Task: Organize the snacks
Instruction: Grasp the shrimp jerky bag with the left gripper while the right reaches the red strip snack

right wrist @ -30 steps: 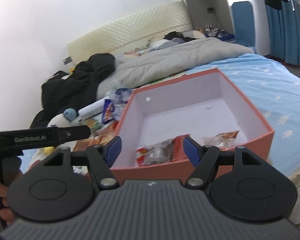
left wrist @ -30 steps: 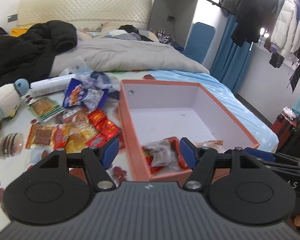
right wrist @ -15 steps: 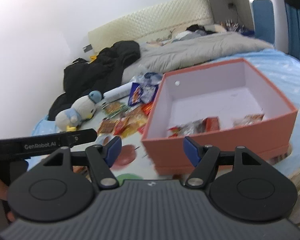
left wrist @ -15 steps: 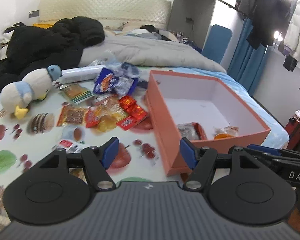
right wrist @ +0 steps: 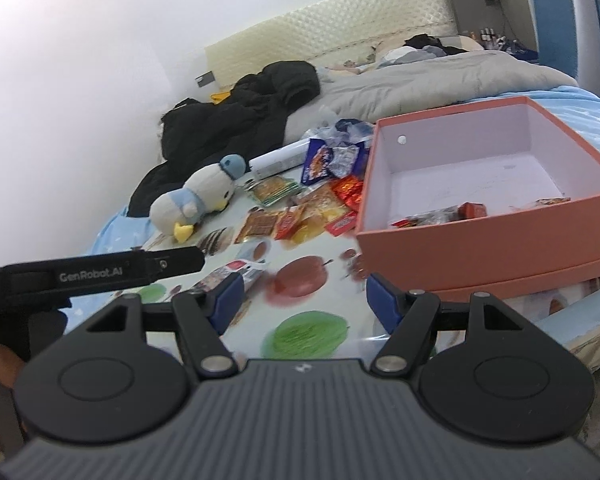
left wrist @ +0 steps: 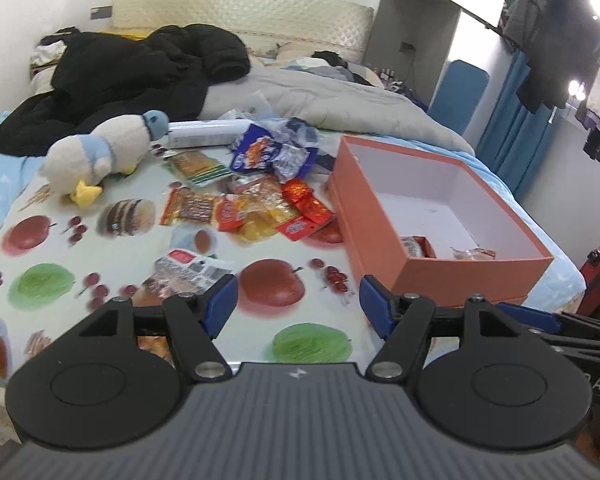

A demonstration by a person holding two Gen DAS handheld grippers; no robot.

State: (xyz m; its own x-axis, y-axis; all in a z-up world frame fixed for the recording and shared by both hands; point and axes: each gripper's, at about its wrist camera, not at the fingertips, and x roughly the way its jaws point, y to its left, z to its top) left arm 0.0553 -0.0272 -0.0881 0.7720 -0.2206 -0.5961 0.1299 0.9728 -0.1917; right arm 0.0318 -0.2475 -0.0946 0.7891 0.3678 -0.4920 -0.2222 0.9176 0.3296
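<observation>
An orange box (left wrist: 476, 270) (right wrist: 480, 248) with a white inside stands on the fruit-print cloth (left wrist: 300, 338) and holds a few snack packets (left wrist: 418, 246) (right wrist: 440, 216). A pile of loose snack packets (left wrist: 260, 200) (right wrist: 312, 204) lies left of the box. One packet (left wrist: 188, 266) (right wrist: 228, 276) lies alone nearer to me. My left gripper (left wrist: 294, 304) is open and empty, held back above the cloth's near part. My right gripper (right wrist: 304, 296) is open and empty beside it, in front of the box's near left corner.
A plush penguin (left wrist: 108, 152) (right wrist: 196, 200) lies left of the pile. A white tube (left wrist: 204, 132) lies behind the pile. A black coat (left wrist: 140, 72) and grey duvet (left wrist: 340, 100) cover the bed's far half. The bed edge drops off right of the box.
Both grippers have pulled back from over the box and swung left. The box now sits farther off at the right, and the pile and plush have come into fuller view.
</observation>
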